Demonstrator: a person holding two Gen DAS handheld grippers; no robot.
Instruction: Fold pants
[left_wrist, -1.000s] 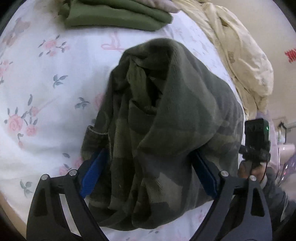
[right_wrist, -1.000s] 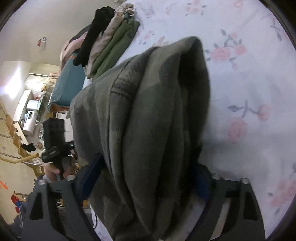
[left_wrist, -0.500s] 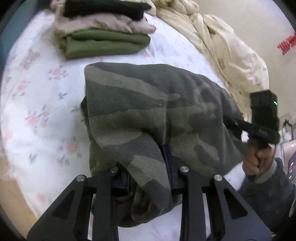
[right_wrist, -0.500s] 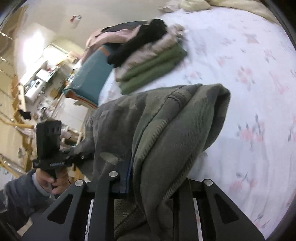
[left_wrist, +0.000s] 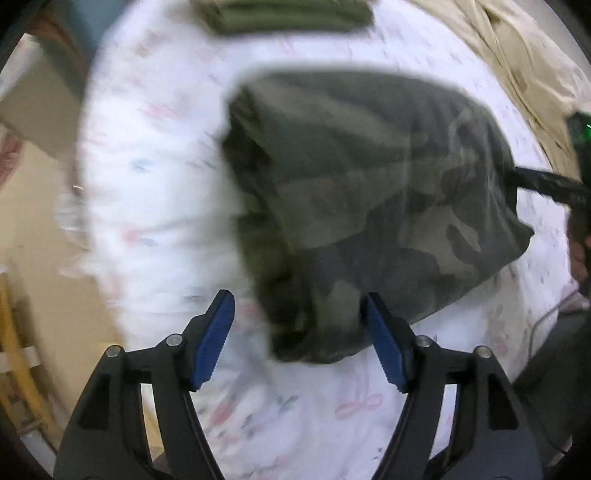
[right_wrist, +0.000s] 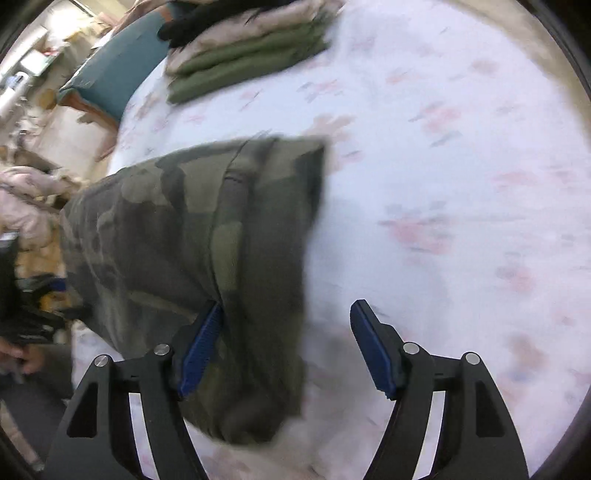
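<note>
The camouflage pants (left_wrist: 369, 192) lie in a folded bundle on the floral bedsheet (left_wrist: 155, 184). My left gripper (left_wrist: 297, 295) hangs above the bundle's near end with its jaws opening. Neither blue pad presses the cloth. In the right wrist view the pants (right_wrist: 177, 229) lie left of centre. My right gripper (right_wrist: 288, 304) is over their right edge, jaws opening. Its left pad (right_wrist: 203, 339) sits against a fold and its right pad (right_wrist: 373, 347) is over bare sheet. The right gripper's black body (left_wrist: 546, 184) shows at the pants' far side, held by a hand (left_wrist: 578, 254).
A stack of folded clothes (right_wrist: 251, 55) sits at the far end of the bed, olive pieces at the bottom. A cream duvet (left_wrist: 517, 55) lies along the right side. A teal cushion (right_wrist: 110, 74) and room clutter lie beyond the bed's left edge (left_wrist: 85, 206).
Half a second ago both grippers were shut on the pants. Both have since opened, let the cloth go and lifted. The pants now rest on the sheet as a flatter bundle.
</note>
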